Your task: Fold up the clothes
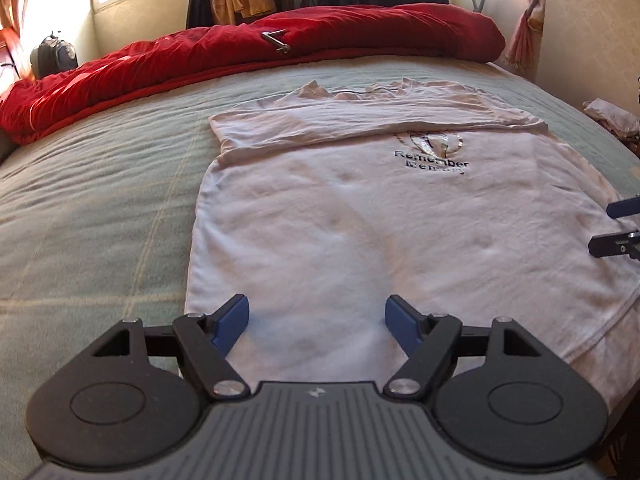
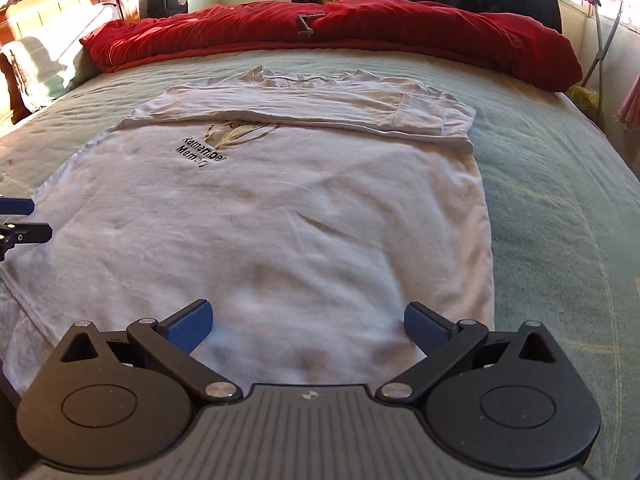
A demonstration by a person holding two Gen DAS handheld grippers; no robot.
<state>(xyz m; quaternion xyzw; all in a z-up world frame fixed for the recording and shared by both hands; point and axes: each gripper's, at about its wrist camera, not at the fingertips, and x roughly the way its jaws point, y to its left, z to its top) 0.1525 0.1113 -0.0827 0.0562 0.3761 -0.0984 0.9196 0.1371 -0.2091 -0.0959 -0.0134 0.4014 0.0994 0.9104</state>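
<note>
A white T-shirt (image 1: 360,220) lies flat on a pale green bedspread (image 1: 100,200), and it is the landmark for everything here. Its chest faces up, printed with the words "Remember Memory" under a small gold emblem. Its far end, the collar and both sleeves, is folded over onto the chest in a band that runs across the shirt, just beyond the print.

I hold one gripper in each hand, both over the shirt's near hem. My left gripper (image 1: 317,322) hangs above the near left part of the shirt, its blue pads spread apart with only bare cloth showing between them; nothing is pinched. My right gripper (image 2: 307,326) hangs above the near right part, close to the shirt's right edge, its blue pads spread wide and also holding nothing. Each gripper's tips show at the edge of the other's view, over the shirt's middle.

Beyond the shirt's folded end, a rumpled red duvet (image 1: 280,48) lies across the bed. A small metal object (image 2: 307,23) rests on top of it.
</note>
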